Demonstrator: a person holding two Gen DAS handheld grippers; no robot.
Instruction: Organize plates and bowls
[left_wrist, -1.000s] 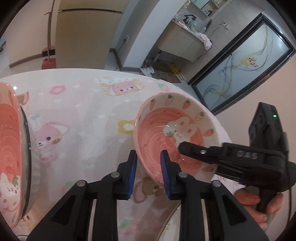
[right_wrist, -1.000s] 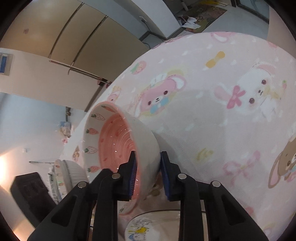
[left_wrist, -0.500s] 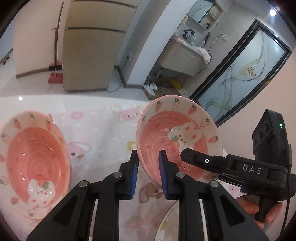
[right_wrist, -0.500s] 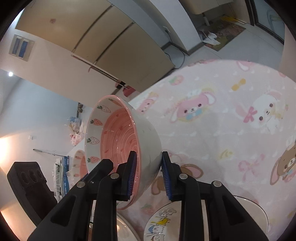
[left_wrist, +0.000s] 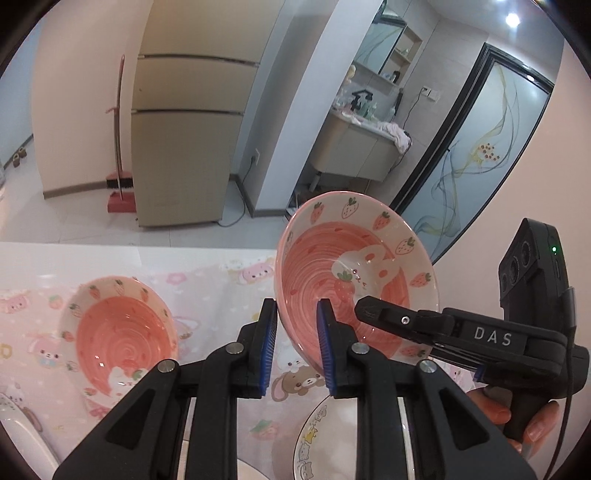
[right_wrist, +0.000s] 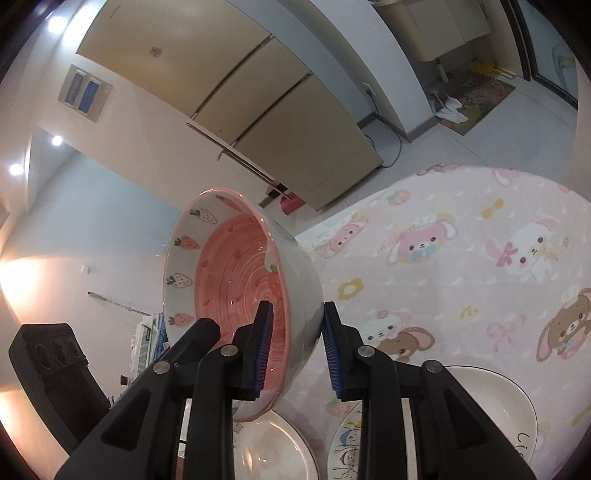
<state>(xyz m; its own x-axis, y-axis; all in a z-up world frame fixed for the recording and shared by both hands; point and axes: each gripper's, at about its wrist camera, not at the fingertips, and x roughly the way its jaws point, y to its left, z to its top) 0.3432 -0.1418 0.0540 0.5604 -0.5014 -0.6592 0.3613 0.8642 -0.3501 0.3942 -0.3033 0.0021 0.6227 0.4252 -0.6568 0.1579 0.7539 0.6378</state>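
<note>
Left wrist view: left gripper (left_wrist: 295, 345) clamps bowl (left_wrist: 354, 273) rim.
Right gripper (right_wrist: 297, 350): clamps same bowl, above counter (right_wrist: 461, 280).

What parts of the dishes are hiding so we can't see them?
- Left wrist view: the cartoon plate is cut off by the bottom edge and the left hand-held gripper.
- Left wrist view: the right hand-held gripper covers part of the held strawberry bowl.
- Right wrist view: the white plate runs behind the gripper's arm.
</note>
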